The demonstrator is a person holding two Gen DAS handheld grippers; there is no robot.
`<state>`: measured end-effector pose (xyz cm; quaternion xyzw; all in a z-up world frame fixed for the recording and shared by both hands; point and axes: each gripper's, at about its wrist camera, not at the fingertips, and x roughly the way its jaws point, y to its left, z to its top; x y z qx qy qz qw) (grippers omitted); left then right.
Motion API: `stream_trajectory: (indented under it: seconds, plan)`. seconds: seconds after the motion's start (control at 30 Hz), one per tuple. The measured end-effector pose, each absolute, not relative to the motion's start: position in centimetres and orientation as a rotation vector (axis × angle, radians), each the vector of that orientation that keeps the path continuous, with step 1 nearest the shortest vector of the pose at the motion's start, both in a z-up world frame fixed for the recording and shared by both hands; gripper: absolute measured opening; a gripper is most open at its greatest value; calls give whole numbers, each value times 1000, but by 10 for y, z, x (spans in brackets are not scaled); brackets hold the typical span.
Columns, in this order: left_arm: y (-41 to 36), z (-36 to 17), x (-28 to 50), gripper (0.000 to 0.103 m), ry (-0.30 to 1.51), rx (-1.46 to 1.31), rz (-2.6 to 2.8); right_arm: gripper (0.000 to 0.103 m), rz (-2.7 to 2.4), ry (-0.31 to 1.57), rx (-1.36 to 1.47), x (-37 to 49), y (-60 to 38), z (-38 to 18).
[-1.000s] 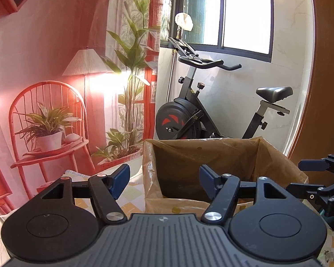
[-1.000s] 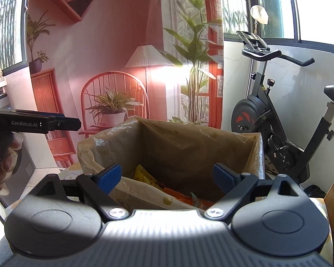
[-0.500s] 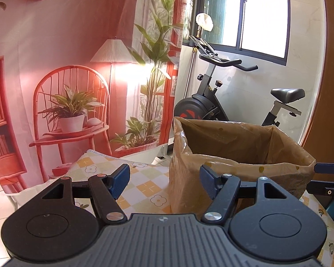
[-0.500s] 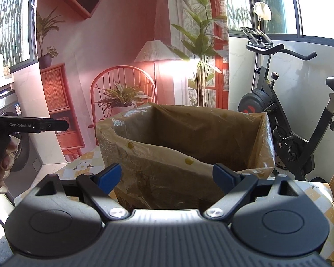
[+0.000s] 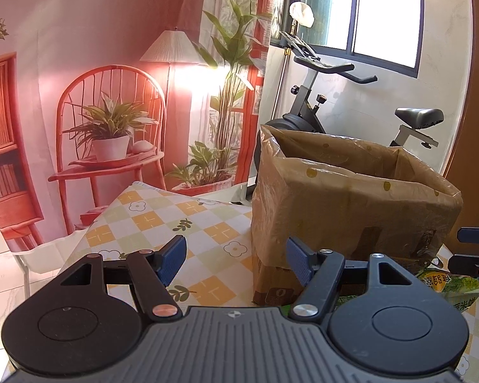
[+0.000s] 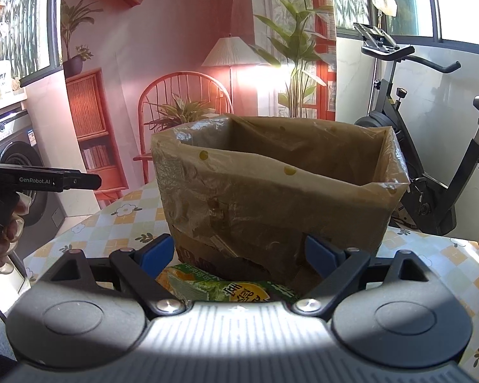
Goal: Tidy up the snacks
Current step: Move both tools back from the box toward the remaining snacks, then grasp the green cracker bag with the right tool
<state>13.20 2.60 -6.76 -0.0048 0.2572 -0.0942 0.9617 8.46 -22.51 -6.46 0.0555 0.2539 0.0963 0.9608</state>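
Reading "GenRobot.AI" on black left gripper [image 6: 89, 181]; green printed snack packet [image 6: 226, 290] w/ Chinese text lies below right gripper [image 6: 239, 252]; both spread wide, empty.

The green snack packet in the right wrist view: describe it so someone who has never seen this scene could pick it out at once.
Start at the cardboard box lined with a brown plastic bag, standing on the checked floral tablecloth. At the foot of its near side lies the green snack packet, flat, between the open right gripper's blue pads. It is the only glossy green thing there, with a yellow-orange patch and printed characters.
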Motion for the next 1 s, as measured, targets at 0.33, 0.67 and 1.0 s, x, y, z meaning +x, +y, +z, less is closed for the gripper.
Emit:
stream_trajectory:
  seconds: [0.33,0.67,1.0]
  plan:
    - [22,-83,123,71,558,9,-206,91,197,546,90,76,-215,-85]
    - [12,-96,118,71,597,21,-263,95,186,577,-22,70,-208,-104]
    - [2,-114,125,71,636,22,-302,103,158,726,-248,95,-188,-139]
